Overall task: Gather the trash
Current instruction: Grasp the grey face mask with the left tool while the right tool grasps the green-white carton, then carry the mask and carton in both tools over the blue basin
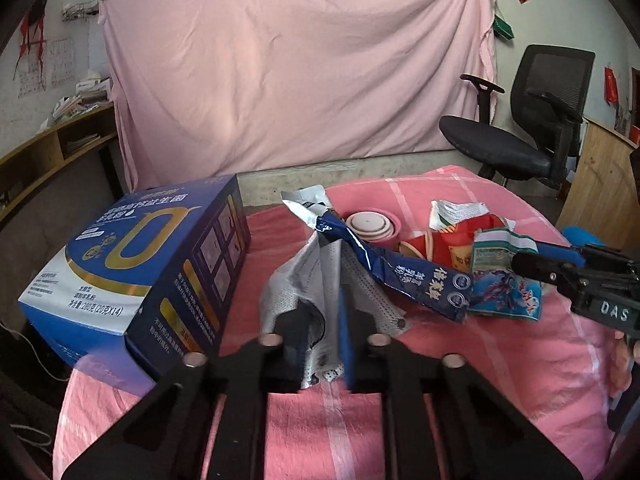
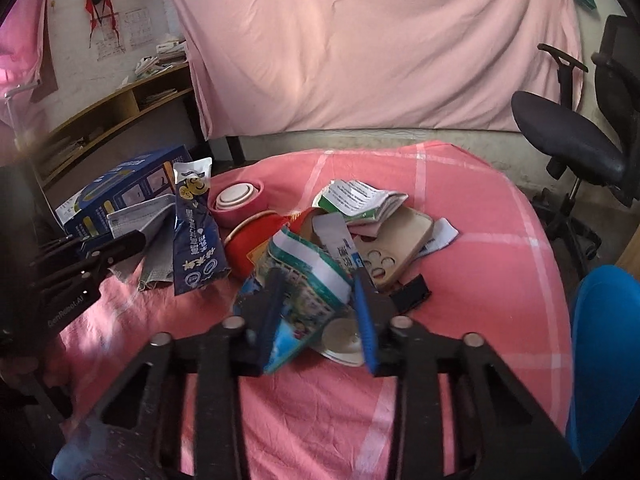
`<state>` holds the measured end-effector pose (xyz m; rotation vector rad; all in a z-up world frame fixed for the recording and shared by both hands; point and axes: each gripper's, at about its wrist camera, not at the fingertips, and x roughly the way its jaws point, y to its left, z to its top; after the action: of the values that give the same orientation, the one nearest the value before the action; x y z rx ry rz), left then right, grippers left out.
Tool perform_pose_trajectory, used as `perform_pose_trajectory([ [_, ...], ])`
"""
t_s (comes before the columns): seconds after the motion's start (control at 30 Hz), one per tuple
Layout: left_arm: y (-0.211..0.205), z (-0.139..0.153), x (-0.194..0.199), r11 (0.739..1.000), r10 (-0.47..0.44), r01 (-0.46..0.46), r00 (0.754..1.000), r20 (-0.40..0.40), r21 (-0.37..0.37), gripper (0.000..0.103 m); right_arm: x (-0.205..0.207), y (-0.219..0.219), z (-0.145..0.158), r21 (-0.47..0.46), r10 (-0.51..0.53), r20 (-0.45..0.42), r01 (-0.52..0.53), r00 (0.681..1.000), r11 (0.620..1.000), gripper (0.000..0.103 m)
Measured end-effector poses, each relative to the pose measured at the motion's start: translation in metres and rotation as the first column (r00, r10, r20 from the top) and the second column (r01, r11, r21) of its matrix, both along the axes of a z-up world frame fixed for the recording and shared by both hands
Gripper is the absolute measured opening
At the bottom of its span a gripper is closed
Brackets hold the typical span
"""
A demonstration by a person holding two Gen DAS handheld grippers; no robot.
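Note:
My left gripper point(image 1: 326, 300) is shut on a grey face mask point(image 1: 304, 280), with a crumpled dark blue wrapper point(image 1: 400, 268) lying across it; the mask point(image 2: 154, 248) and wrapper point(image 2: 196, 236) also show in the right wrist view. My right gripper point(image 2: 320, 296) straddles a colourful snack packet point(image 2: 308, 280), its jaws a packet's width apart; whether they press it is unclear. It appears in the left wrist view point(image 1: 520, 262) at that packet point(image 1: 504, 288). Red paper cups point(image 2: 260, 240), a white leaflet point(image 2: 356, 196) and a beige phone case point(image 2: 400, 244) lie in the pile.
A blue carton point(image 1: 132, 264) stands at the left of the pink tablecloth point(image 1: 500, 360). A pink bowl point(image 2: 240, 200) sits behind the pile. A small black object point(image 2: 412, 294) lies by the phone case. An office chair point(image 1: 532, 128) stands at the back right.

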<state>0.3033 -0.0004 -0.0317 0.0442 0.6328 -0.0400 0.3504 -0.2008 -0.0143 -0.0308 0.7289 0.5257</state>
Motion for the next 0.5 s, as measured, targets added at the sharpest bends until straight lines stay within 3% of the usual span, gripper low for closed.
perform_pose_trajectory([
  [0.13, -0.011, 0.003, -0.019, 0.998, -0.004, 0.002, 0.999, 0.036, 0.055, 0.002, -0.006, -0.009, 0.001, 0.038, 0.002, 0.0, -0.002, 1.0, 0.999, 0.051],
  [0.33, -0.012, 0.009, -0.048, 1.0, 0.01, -0.012, 0.999, 0.05, 0.027, 0.001, -0.028, -0.019, 0.01, 0.077, 0.022, 0.05, -0.026, 0.999, 0.997, 0.045],
  [0.5, -0.016, 0.018, -0.069, 0.999, 0.035, -0.035, 0.996, 0.086, 0.001, 0.0, -0.053, -0.022, 0.019, 0.064, 0.018, 0.15, -0.028, 0.988, 0.998, 0.038],
])
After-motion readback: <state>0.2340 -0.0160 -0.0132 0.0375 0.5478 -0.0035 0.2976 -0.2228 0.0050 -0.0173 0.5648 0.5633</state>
